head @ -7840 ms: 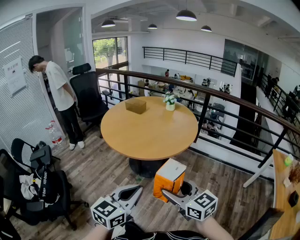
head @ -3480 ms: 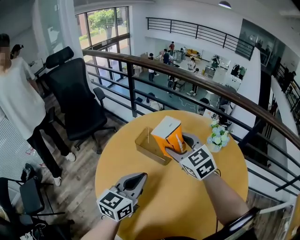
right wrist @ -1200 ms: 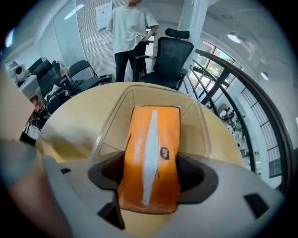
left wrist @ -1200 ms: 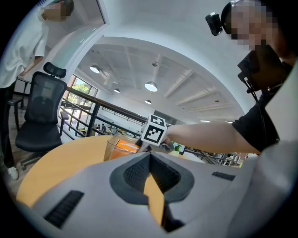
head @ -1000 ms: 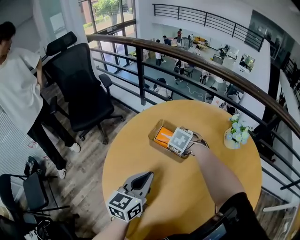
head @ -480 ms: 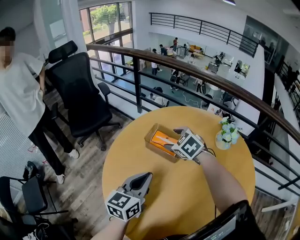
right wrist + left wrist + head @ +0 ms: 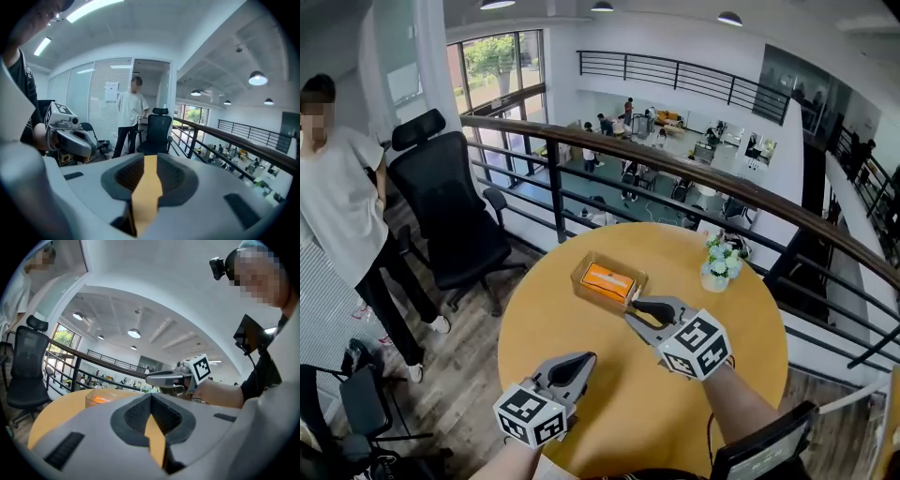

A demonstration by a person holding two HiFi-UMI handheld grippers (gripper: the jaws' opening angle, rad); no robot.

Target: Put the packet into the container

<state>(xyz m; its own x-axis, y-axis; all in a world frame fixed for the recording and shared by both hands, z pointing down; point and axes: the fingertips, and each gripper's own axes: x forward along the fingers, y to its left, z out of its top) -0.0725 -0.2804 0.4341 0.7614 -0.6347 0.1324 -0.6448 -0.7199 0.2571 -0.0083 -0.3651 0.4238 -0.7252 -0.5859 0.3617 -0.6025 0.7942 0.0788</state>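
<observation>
The orange packet (image 7: pixel 607 279) lies flat inside the clear container (image 7: pixel 578 277) at the far side of the round wooden table (image 7: pixel 609 403). My right gripper (image 7: pixel 639 309) hovers just in front of the container, apart from it. Its jaws are closing, with a narrow gap left and nothing between them. My left gripper (image 7: pixel 581 362) stays low over the table's near edge, shut and empty. In the left gripper view the container (image 7: pixel 101 397) shows far ahead, and the right gripper (image 7: pixel 150 377) reaches in from the right.
A small pot of white flowers (image 7: pixel 716 265) stands on the table right of the container. A dark railing (image 7: pixel 675 169) runs behind the table. A black office chair (image 7: pixel 441 202) and a person in a white shirt (image 7: pixel 337 187) are at the left.
My right gripper has drawn back from the container toward me, and its jaws have narrowed. The packet stays lying in the container. The left gripper has barely moved.
</observation>
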